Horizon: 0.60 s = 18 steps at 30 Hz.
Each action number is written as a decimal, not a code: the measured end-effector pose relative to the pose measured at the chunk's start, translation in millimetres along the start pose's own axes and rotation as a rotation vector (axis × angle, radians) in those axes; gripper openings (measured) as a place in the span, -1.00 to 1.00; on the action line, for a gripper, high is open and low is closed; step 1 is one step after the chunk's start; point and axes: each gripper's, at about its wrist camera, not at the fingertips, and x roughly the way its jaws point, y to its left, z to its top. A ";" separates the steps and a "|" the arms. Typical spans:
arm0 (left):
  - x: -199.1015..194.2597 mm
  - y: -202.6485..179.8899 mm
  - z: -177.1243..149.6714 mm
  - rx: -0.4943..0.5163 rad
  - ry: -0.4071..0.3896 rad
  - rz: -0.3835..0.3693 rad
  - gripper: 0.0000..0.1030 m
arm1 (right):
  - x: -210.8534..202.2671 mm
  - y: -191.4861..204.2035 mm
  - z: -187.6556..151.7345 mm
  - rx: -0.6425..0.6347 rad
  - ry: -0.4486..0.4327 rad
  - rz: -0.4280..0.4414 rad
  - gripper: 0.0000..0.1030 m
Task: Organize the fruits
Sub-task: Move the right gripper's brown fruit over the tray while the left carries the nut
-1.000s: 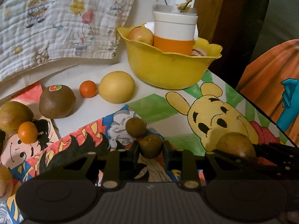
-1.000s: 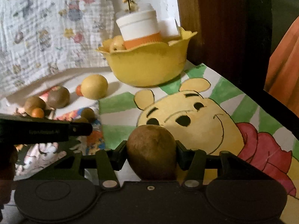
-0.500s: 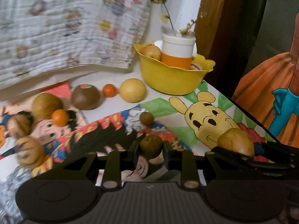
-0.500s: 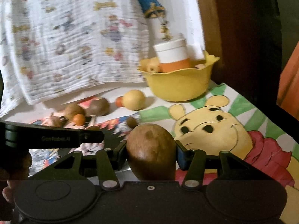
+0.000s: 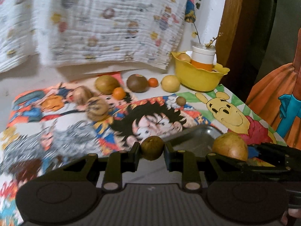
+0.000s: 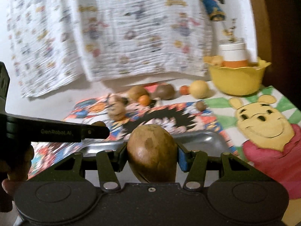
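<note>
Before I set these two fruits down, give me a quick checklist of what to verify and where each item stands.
1. Left gripper closed on the small brown fruit: ok.
2. Right gripper closed on the large brown fruit: ok.
3. Metal tray in view beneath both grippers: ok.
4. Tray free of other fruit: cannot tell, mostly hidden.
5. The two grippers apart: ok.
6. Yellow bowl has spare room: cannot tell, the white and orange container fills much of it.

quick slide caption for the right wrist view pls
Right gripper clamps a large brown fruit above a metal tray, more fruit and a yellow bowl beyond.
</note>
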 end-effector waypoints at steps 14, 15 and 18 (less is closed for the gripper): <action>-43.5 4.9 -69.8 0.002 -0.003 0.023 -0.43 | -15.8 28.0 -41.5 -0.130 0.090 0.077 0.05; -44.7 4.4 -72.8 0.003 -0.001 0.024 -0.43 | -17.5 29.2 -42.3 -0.141 0.088 0.077 0.05; -46.5 3.2 -80.2 0.008 0.011 0.027 -0.43 | -19.9 32.4 -44.4 -0.168 0.083 0.078 0.05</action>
